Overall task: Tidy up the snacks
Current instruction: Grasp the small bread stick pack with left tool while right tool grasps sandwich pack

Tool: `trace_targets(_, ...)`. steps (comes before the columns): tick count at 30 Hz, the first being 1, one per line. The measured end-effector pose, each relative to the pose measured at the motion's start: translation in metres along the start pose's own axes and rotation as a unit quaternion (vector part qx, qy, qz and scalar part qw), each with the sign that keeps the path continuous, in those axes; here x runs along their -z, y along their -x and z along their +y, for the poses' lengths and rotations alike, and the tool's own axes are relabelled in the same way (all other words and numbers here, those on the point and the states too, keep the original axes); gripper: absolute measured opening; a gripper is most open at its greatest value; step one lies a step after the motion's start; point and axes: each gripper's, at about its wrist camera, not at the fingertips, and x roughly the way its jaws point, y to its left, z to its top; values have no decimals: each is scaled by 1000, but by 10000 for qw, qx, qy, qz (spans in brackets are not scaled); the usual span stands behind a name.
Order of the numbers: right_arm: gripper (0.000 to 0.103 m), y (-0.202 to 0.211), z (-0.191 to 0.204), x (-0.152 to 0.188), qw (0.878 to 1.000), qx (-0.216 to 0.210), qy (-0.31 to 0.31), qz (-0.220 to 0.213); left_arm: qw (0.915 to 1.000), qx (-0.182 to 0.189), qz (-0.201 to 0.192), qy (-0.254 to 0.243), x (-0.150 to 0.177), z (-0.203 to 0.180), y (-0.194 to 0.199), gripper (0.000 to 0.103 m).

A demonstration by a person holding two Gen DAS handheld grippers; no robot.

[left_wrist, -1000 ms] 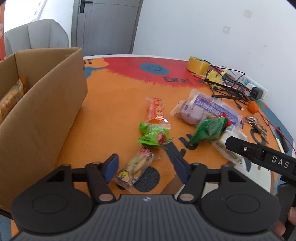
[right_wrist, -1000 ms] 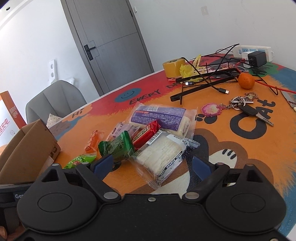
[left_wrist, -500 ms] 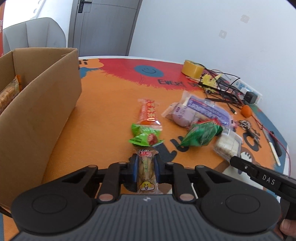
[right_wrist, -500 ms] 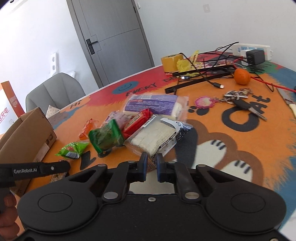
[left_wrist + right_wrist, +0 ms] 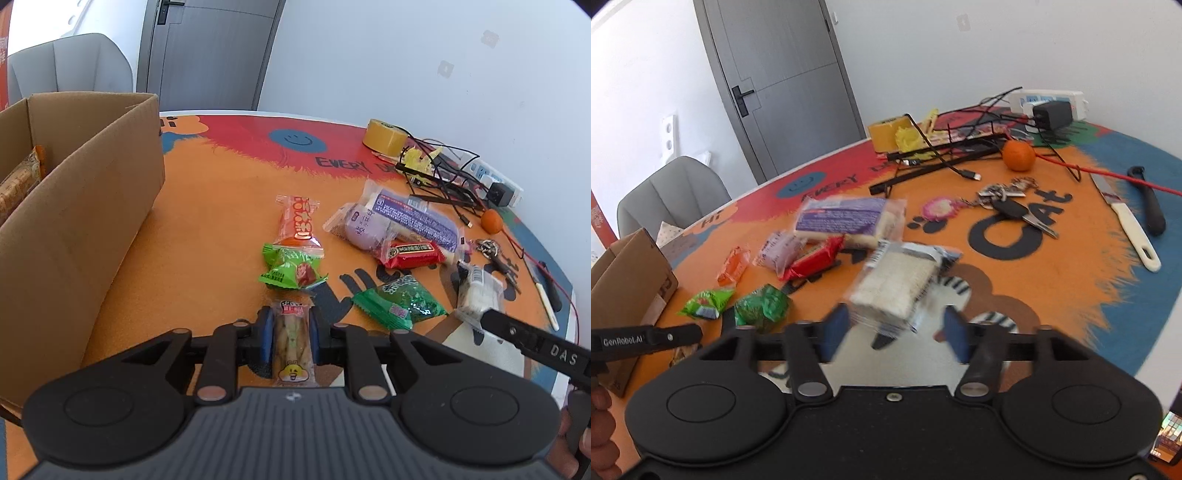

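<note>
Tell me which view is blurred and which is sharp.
Right wrist view: motion blur smears the white cracker pack and the right gripper, jaws apart. Left wrist view: sharp, the left gripper clamps a clear snack packet; fisheye bends the cardboard box.

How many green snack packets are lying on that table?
2. The light green packet lies against the orange packet; the dark green packet lies to its right, near the white packet. More may hide in the cardboard box.

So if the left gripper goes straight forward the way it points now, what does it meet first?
Probably the green snack packet, lying just beyond the clear snack packet the left gripper holds; depth is uncertain.
</note>
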Motion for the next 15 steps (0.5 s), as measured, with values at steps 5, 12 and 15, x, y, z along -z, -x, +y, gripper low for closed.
trace_targets(5, 81, -14, 10, -3, 9999, 149, 27, -7, 9999, -92, 28, -49, 1, 0, -3, 21)
trace_targets(12, 90, -37, 22, -9, 9988, 477, 54, -58, 9998, -141, 25, -140, 2, -2, -3, 23)
trace_targets(15, 90, -43, 26, -9, 9984, 549, 126, -70, 9996, -174, 12, -211, 3, -4, -4, 23)
